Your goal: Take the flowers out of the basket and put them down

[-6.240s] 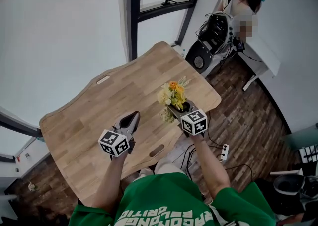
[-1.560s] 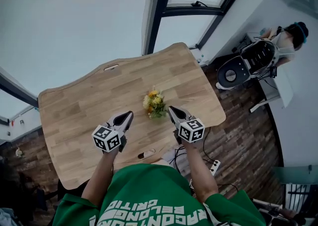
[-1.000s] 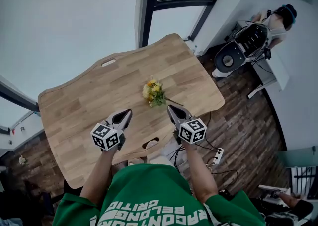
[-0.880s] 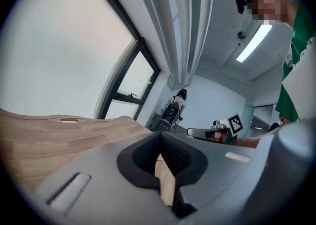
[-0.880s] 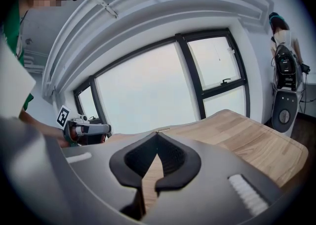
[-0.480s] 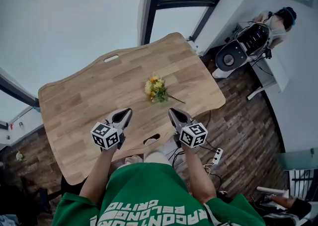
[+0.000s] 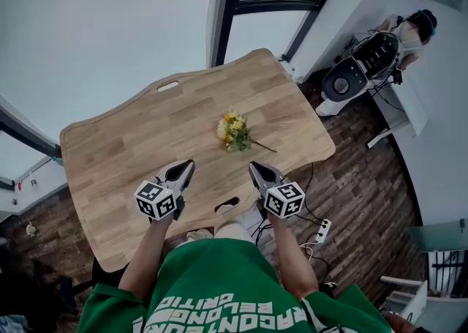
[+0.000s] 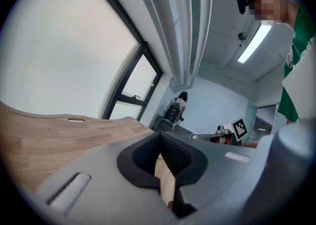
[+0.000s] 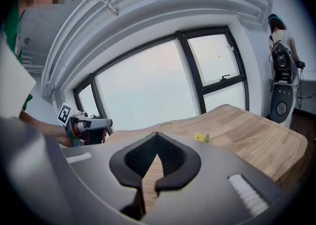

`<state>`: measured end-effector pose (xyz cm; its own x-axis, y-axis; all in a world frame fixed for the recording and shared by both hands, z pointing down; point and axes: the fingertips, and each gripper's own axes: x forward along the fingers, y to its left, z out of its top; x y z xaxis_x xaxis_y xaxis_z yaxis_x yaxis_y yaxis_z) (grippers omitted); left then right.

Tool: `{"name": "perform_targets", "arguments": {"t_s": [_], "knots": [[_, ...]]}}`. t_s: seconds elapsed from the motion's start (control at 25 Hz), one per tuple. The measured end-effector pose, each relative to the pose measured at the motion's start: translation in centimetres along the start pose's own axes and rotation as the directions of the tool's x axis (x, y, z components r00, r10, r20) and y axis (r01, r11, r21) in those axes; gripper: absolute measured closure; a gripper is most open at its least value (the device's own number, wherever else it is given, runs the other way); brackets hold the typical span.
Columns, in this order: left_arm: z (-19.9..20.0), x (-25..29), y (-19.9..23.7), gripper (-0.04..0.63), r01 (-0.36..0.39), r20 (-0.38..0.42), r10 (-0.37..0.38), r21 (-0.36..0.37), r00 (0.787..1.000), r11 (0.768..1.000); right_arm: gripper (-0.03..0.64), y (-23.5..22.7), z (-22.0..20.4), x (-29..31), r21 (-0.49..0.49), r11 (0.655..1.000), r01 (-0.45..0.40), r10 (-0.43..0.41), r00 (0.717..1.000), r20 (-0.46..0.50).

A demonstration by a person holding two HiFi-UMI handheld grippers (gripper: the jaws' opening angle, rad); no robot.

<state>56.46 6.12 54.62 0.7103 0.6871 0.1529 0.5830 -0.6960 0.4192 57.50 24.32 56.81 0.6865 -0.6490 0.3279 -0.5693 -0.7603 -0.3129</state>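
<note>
Flowers: the small yellow-and-green posy (image 7: 234,132) lies flat on the light wooden desk (image 7: 124,148), about mid-desk and a little toward the right edge, with nothing touching it.
Long axis: the blossoms face the far edge and the thin stem trails back toward the near right corner.
Basket: none shows in any view, so the putting-down looks finished.
Left gripper (image 7: 183,170): your jaws are pressed together on nothing, over the near edge, left of the slot cut-out (image 7: 228,204).
Right gripper (image 7: 257,170): your jaws are likewise closed and empty, over the near edge, right of that slot.
Bearing: the posy sits ahead of both grippers toward the far edge, well apart from each. In the right gripper view it shows (image 9: 200,137) just right of the jaw line.
Nearer hand: your right, since the stem end points its way.
Open room: bare wood surrounds the posy. The right edge and near right corner are the closest drop-offs, so stay inboard of them if you reach again.
</note>
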Motion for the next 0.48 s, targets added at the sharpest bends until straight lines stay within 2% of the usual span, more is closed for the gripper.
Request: {"name": "perform_targets", "arguments": {"t_s": [0.48], "knots": [[-0.3,0.2,-0.2,0.577,0.011,-0.008,-0.011,0.001,1.000,1.000,0.611,-0.2,-1.4,0.4,0.009,1.000,0.022,-0.022,1.000,-0.020]]}}
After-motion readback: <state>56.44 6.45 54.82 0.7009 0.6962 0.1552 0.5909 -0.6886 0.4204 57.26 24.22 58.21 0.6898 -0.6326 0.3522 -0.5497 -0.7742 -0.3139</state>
